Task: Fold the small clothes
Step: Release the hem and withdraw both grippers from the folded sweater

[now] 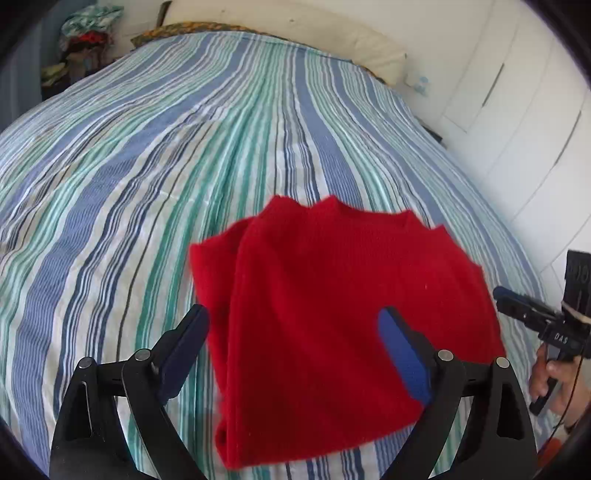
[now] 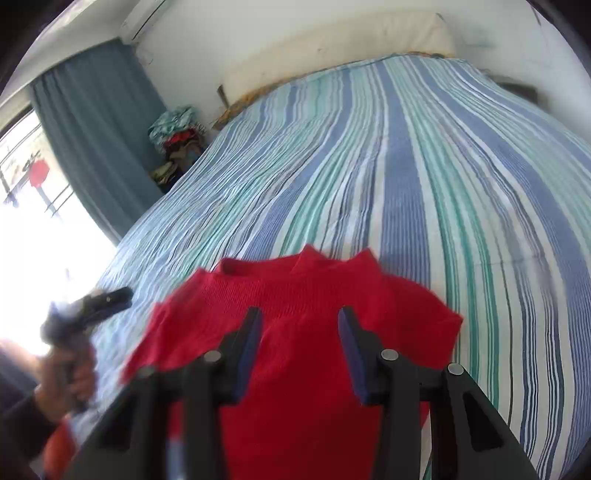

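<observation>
A red knitted garment (image 1: 325, 302) lies folded on the striped bedspread (image 1: 184, 147), near the front edge. My left gripper (image 1: 293, 314) is open and empty, held just above the garment's near left part. My right gripper (image 2: 300, 314) is open and empty, above the same garment (image 2: 306, 295). The right gripper also shows at the right edge of the left wrist view (image 1: 524, 302), apart from the cloth. The left gripper shows blurred in the right wrist view (image 2: 103, 302), left of the garment.
The bed runs away from me to a white headboard cushion (image 1: 295, 33). A pile of clothes (image 1: 85, 40) stands at the far left corner. White wardrobe doors (image 1: 517, 110) line the right side. A blue curtain (image 2: 92, 129) and a bright window are on the left.
</observation>
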Tool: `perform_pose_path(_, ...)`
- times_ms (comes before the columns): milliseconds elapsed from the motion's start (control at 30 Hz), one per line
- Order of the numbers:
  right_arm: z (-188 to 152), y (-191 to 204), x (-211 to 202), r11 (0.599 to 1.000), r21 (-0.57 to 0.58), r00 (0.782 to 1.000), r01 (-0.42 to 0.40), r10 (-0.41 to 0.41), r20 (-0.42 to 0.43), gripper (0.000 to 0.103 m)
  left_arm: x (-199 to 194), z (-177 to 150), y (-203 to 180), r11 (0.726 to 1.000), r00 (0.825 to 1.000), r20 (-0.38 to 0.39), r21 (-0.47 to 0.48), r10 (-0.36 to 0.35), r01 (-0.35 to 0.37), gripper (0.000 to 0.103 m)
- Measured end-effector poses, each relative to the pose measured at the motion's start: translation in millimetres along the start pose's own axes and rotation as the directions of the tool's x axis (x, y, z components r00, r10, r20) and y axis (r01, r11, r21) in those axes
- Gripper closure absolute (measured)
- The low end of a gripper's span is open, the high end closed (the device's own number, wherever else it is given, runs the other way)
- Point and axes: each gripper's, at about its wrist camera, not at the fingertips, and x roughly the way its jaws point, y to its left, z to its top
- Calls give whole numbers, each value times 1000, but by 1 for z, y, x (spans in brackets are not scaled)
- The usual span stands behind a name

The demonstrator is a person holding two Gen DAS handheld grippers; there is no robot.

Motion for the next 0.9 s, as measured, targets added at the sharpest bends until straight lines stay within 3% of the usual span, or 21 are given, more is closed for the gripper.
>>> perform_pose_path(67,-37,19,2,993,-120,996,-7,-3,-84,60,19,-32,-4,993,991,-92,84,93,-85,9)
perform_pose_path(100,-59,19,6,986,-164,990,19,-41,-133,60,28,-44,3,991,985,-126,82,120,-110,10)
perform_pose_path(167,-97,-1,12,974,-196,966,116,-157,-206,65,23,-52,19,995,991,-94,23,95,-93,10)
perform_pose_path(233,-110,-22,-12,983,-130,975,127,-148,-164,67,8,-50,22,994,990,-95,-29,102,-105,10)
perform_pose_path(300,-106,-18,-28,982,-97,971,162,-176,-161,67,-7,-49,19,995,995,-78,-60,70,-74,10)
perform_pose_path(433,-93,16,-46,973,-175,979,153,-174,-111,66,-20,-54,1,996,995,-43,-33,85,-86,8)
perform_pose_path(533,-94,25,-36,976,-146,978,159,-176,-111,60,-8,-68,6,982,978,-96,-17,186,-188,8)
perform_pose_path(600,-104,17,-15,971,-107,957,215,-231,-177,58,-8,-85,13,961,952,-140,-1,273,-276,8)
perform_pose_path(633,-113,9,-9,966,-86,944,243,-255,-207,58,-15,-91,16,960,952,-128,-8,278,-281,8)
perform_pose_path(700,-127,-1,-22,974,-4,963,226,-224,-152,58,-31,-104,19,957,952,-110,-18,286,-289,7)
perform_pose_path(767,-134,-1,-37,968,42,961,247,-239,-138,58,-37,-112,18,950,945,-109,-12,309,-312,7)
perform_pose_path(833,-143,10,-51,954,31,948,298,-292,-128,58,-35,-117,16,944,939,-104,-7,328,-330,5)
perform_pose_path(900,-153,20,-64,954,9,949,298,-296,-106,55,-30,-125,16,940,935,-108,-7,338,-341,4)
